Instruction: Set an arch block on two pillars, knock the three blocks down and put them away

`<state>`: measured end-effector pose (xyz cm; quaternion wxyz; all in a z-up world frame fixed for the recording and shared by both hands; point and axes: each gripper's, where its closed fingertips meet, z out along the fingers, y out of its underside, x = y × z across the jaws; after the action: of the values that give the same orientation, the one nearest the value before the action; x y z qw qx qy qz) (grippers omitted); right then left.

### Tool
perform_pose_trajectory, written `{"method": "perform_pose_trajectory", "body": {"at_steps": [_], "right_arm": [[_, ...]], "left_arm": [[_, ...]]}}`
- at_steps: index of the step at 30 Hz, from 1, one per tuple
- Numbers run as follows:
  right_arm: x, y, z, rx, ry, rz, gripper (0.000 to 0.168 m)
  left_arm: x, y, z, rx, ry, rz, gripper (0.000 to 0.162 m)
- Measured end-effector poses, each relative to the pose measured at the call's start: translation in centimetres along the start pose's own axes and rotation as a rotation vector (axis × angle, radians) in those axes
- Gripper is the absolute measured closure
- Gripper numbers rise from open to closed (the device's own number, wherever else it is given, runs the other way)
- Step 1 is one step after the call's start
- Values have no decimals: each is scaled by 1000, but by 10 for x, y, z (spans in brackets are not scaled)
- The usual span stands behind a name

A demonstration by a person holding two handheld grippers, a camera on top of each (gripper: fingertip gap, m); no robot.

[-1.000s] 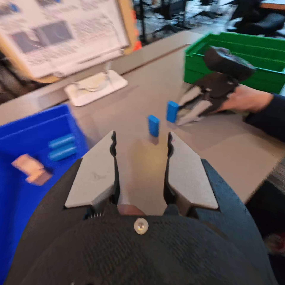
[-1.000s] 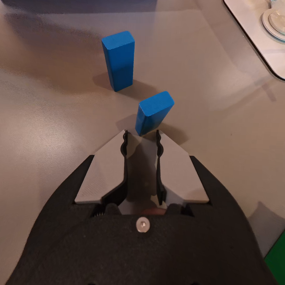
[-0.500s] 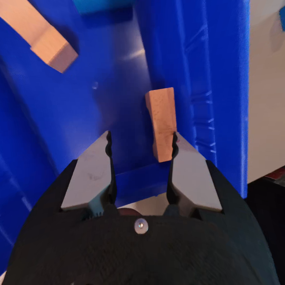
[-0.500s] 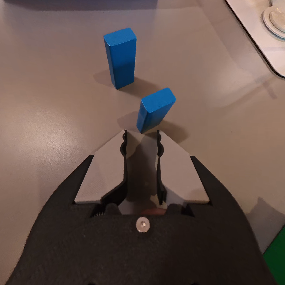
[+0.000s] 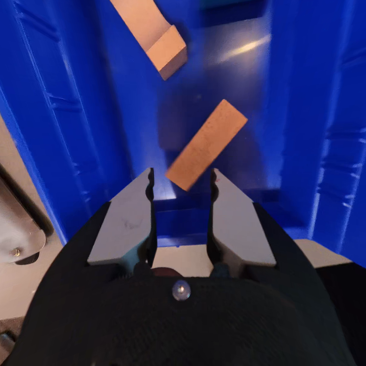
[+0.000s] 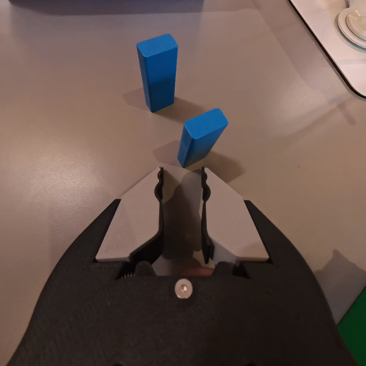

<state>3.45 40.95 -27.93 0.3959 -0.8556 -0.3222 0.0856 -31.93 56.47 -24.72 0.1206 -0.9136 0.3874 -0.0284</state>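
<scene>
The left gripper [image 5: 181, 179] is hovering over the blue bin [image 5: 83, 111], fingers spread wide and empty — the wooden block [image 5: 207, 145] is lying diagonally just ahead, its near end between the tips.

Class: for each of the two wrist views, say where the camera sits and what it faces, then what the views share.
Left wrist view: sits behind the open left gripper, facing down into a blue bin holding wooden blocks.
Right wrist view: sits behind the open right gripper, facing two upright blue blocks on a grey table.
Shared: no object; only table surface.
</scene>
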Motion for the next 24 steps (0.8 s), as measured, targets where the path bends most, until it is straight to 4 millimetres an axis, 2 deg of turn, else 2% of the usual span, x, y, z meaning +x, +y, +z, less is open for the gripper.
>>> {"method": "perform_pose_trajectory", "body": {"at_steps": [3,4,8,13,14,15,16,17,22,24], "right_arm": [[-1,0,1,-3,-1,-4,133],[-1,0,1,-4,-1,-5,133],[-2,0,1,-1,-2,-6,133],[0,2,-1,2,-2,1,133],[0,2,-1,2,-1,3,133],[0,3,-2,2,0,4,133],[0,2,-2,4,0,4,133],[0,1,-3,7,-1,4,133],[-3,-3,-5,18,-4,-11,133],[-4,-2,-5,14,-4,-18,133]], "left_arm": [[25,-2,-6,34,157,53,97],[28,-1,-5,26,165,86,97],[16,-5,9,-10,33,334,98],[2,-17,23,-17,-140,712,111],[1,-16,27,-31,-150,759,107],[0,-11,32,-58,-142,793,114],[3,-7,34,-74,-107,812,136],[7,-6,35,-71,-80,818,146],[7,-7,34,-60,-153,856,147],[-2,-12,34,-55,-245,855,148]]}}
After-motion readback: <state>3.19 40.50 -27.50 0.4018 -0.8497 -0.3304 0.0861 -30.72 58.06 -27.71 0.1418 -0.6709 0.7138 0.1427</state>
